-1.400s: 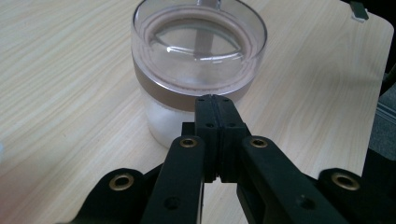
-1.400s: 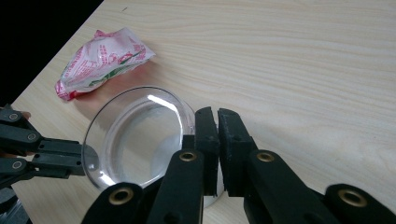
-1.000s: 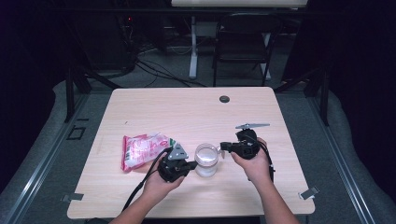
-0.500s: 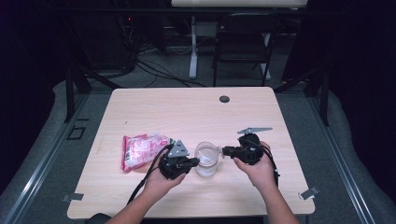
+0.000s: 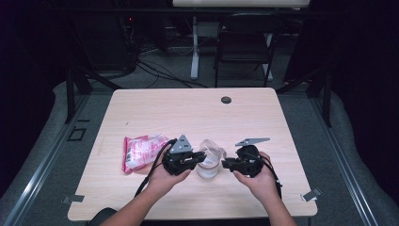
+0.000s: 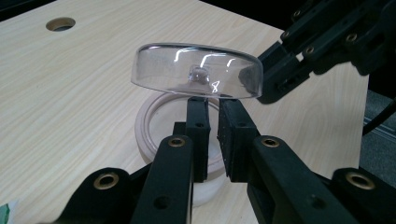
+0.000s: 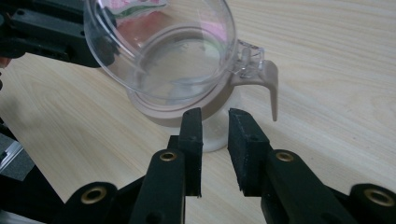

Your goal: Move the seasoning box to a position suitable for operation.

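A small translucent jar (image 5: pixel 208 168) with a beige ring rim (image 6: pixel 152 114) stands on the table near the front edge. Its clear domed lid (image 6: pixel 196 70) is raised and tilted above the rim (image 7: pixel 196 109). My left gripper (image 6: pixel 212 100) has its jaws nearly together at the lid's near edge, shut on it. It also shows behind the lid (image 7: pixel 159 42) as the left gripper (image 7: pixel 46 37). My right gripper (image 7: pixel 215 114) is open with its tips just under the rim. A beige latch (image 7: pixel 272 91) hangs at the jar's side. In the high view, left gripper (image 5: pixel 201 157) and right gripper (image 5: pixel 225 164) flank the jar.
A pink and white packet (image 5: pixel 141 151) lies left of the left hand. The wooden table (image 5: pixel 188 113) has a cable hole (image 5: pixel 226 100) at the back. A dark chair (image 5: pixel 244 42) and cables are on the floor behind.
My right gripper has come down toward the front edge and in against the jar's right side. The left gripper stayed at the jar.
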Demonstrator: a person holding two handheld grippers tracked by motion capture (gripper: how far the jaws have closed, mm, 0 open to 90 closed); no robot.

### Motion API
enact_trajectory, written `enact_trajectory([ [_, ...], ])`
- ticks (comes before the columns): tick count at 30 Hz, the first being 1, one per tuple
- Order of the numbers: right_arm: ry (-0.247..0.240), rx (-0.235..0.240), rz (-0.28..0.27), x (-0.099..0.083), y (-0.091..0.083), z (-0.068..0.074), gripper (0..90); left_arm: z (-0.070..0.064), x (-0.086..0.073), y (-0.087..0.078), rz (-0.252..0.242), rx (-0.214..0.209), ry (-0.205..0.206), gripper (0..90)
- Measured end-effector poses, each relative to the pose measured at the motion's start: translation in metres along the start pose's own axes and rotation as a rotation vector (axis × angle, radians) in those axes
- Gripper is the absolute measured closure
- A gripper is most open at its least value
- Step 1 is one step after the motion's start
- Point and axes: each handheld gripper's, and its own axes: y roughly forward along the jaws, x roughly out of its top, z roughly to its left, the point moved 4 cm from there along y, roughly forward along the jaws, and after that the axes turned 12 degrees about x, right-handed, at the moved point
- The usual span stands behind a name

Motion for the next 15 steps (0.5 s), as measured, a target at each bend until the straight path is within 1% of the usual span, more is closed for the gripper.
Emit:
enact_trajectory([
  [1, -0.001, -0.003, -0.01, 0.0, 0.002, 0.001, 74.7, -0.001, 0.0, 0.0, -0.004, 0.001, -0.003, 82.5],
  [2, -0.004, -0.006, -0.005, 0.0, 0.002, 0.002, 74.7, -0.001, 0.0, 0.001, -0.005, 0.001, -0.003, 82.3],
  [3, -0.008, -0.008, -0.011, 0.0, 0.004, 0.003, 74.7, -0.001, 0.0, 0.001, -0.005, -0.001, -0.003, 81.9],
  [4, -0.01, -0.012, -0.009, 0.0, 0.004, 0.004, 74.8, -0.001, 0.0, 0.001, -0.004, 0.002, 0.004, 81.4],
  [7, -0.022, -0.018, -0.028, 0.001, 0.005, 0.006, 75.5, 0.0, -0.001, 0.003, 0.009, 0.008, 0.004, 79.4],
  [8, -0.022, -0.017, -0.027, 0.002, 0.004, 0.006, 75.6, 0.001, -0.002, 0.004, 0.009, 0.018, 0.001, 76.8],
  [9, -0.022, -0.017, -0.028, 0.002, 0.004, 0.007, 75.6, 0.002, -0.003, 0.005, 0.01, 0.019, -0.002, 76.8],
  [11, -0.022, -0.017, -0.028, 0.002, 0.004, 0.007, 75.6, 0.005, -0.005, 0.007, 0.022, 0.037, -0.004, 75.6],
  [14, -0.021, -0.02, -0.031, 0.002, 0.004, 0.006, 75.6, 0.01, -0.009, 0.011, 0.031, 0.073, -0.011, 71.5],
  [15, -0.024, -0.018, -0.033, 0.002, 0.004, 0.006, 75.6, 0.011, -0.01, 0.012, 0.036, 0.079, -0.012, 70.2],
])
